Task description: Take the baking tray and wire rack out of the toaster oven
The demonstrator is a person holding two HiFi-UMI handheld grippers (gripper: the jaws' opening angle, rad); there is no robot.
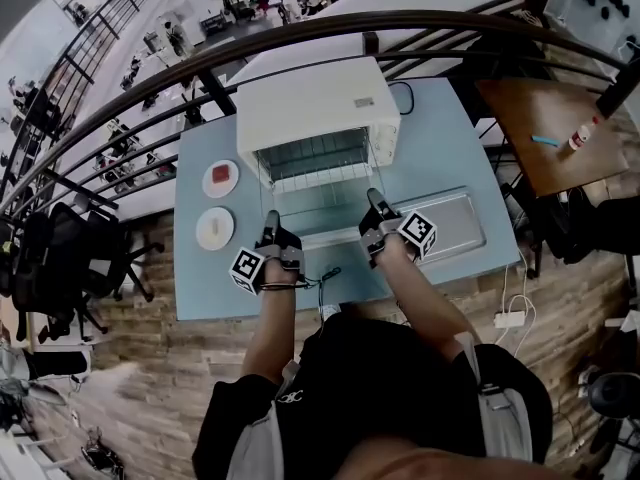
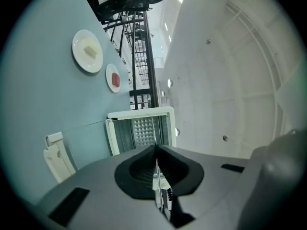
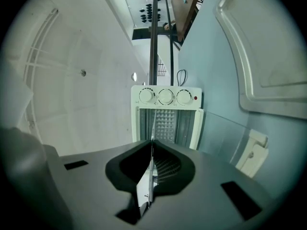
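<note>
The white toaster oven (image 1: 315, 108) stands at the back of the blue table (image 1: 200, 288) with its glass door (image 1: 335, 223) folded down. The wire rack (image 1: 322, 180) is partly out of the oven mouth, level above the door. My left gripper (image 1: 271, 218) is shut on its near left edge and my right gripper (image 1: 374, 200) on its near right edge. In both gripper views the rack shows edge-on as a thin line (image 3: 152, 128) running from the shut jaws toward the oven (image 3: 165, 96). The baking tray (image 1: 450, 223) lies flat on the table right of the door.
Two small white plates sit left of the oven, one with a red piece (image 1: 221, 178) and one with a pale piece (image 1: 215, 228). The door's white handle (image 3: 252, 152) sticks out near the table's front edge. A dark curved railing (image 1: 300, 23) runs behind the table.
</note>
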